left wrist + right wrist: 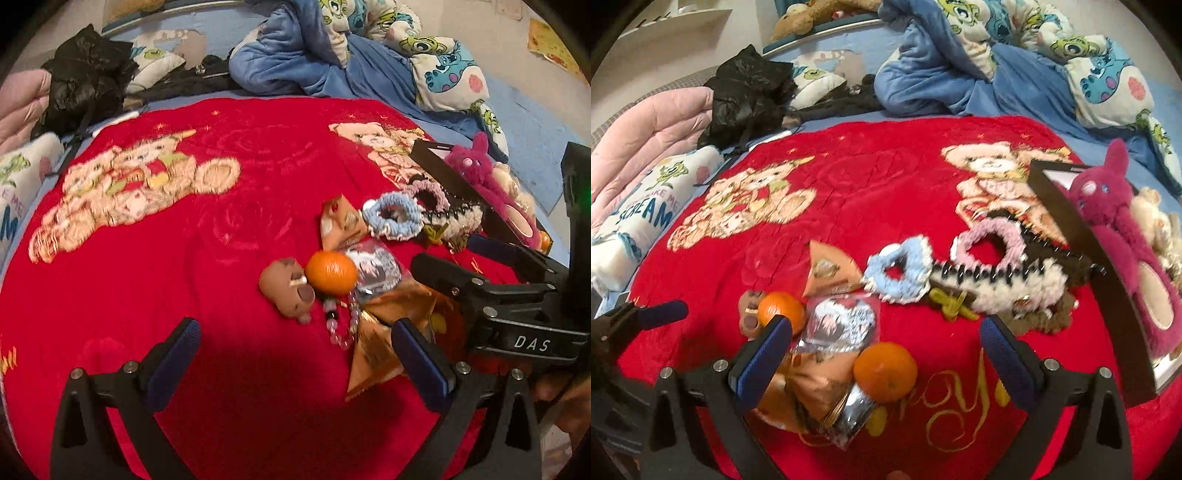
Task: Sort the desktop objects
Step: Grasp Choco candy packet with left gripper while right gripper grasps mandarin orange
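Left view: my left gripper (295,354) wide open and empty over the red blanket (221,240), orange (331,272) just beyond, right of centre; right view: my right gripper (882,350) wide open, empty, a second orange (885,371) between its fingers, scrunchies (899,275) farther off.

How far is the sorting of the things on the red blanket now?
Only a start. The pink plush toy already lies in the black box. Nothing is in hand: the right tool is open above an orange and snack packets, and the left tool is open too. The blue scrunchie, pink scrunchie and second orange still lie mixed together.
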Motion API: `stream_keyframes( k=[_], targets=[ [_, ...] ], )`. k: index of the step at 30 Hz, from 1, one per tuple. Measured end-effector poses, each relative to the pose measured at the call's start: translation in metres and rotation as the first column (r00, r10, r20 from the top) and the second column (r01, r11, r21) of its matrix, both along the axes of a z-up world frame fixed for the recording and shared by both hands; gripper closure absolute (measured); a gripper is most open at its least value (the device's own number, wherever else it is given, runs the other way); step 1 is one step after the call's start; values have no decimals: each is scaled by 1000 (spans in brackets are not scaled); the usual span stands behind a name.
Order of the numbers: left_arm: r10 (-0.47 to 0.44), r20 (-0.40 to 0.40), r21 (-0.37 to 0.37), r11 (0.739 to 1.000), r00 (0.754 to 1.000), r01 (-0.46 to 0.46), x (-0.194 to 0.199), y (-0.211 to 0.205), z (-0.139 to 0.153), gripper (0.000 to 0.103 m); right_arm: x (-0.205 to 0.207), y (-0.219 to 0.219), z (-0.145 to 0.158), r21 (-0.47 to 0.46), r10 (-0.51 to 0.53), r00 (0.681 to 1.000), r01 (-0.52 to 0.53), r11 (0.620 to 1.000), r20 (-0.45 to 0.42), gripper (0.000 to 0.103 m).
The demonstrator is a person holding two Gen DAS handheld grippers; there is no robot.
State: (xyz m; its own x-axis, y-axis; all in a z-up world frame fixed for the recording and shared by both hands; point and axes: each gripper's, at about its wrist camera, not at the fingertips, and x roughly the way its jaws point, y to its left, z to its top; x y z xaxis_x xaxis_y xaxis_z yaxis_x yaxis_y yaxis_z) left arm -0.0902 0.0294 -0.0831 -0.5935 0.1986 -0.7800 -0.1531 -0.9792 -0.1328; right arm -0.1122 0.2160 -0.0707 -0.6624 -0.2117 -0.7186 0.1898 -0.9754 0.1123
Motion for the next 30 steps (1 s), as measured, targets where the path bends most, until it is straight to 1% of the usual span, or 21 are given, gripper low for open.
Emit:
stream_keyframes(
  k=[1,5,8,11,16,20,24,25,28,30],
  targets=[
    [1,13,22,1000,1000,-1,1,-1,-4,0,1,-1,-2,-1,4,1000,-4,1000,3,0],
    [3,51,69,998,999,-6,5,0,-12,0,4,-1,-5,-12,14,1000,-14,1000,13,0],
    [2,56,68,998,998,-6,8,4,-13,0,3,2,-9,-30,12,1000,-11,999,26,1],
    [-11,62,95,995,998,5,10,7,-14,0,3,8,-10,-59,9,999,-7,998,37,2],
    [-48,65,113,993,997,41,10,15,-17,0,7,11,-11,-85,36,998,-31,996,51,8],
    [-83,57,115,990,995,76,9,21,-20,0,5,11,-13,-89,41,998,-35,995,58,13],
    [-109,56,124,987,992,102,9,25,-24,0,-1,17,-20,-96,23,996,-15,995,83,20],
    [-121,52,118,986,991,114,10,28,-26,0,-2,18,-21,-92,17,996,-9,996,91,20],
    [-157,53,105,983,986,151,12,39,-32,0,-5,23,-27,-66,10,994,-3,998,106,28],
    [-181,44,75,981,983,177,15,48,-37,0,-6,26,-31,-63,22,993,-15,998,112,30]
  ],
)
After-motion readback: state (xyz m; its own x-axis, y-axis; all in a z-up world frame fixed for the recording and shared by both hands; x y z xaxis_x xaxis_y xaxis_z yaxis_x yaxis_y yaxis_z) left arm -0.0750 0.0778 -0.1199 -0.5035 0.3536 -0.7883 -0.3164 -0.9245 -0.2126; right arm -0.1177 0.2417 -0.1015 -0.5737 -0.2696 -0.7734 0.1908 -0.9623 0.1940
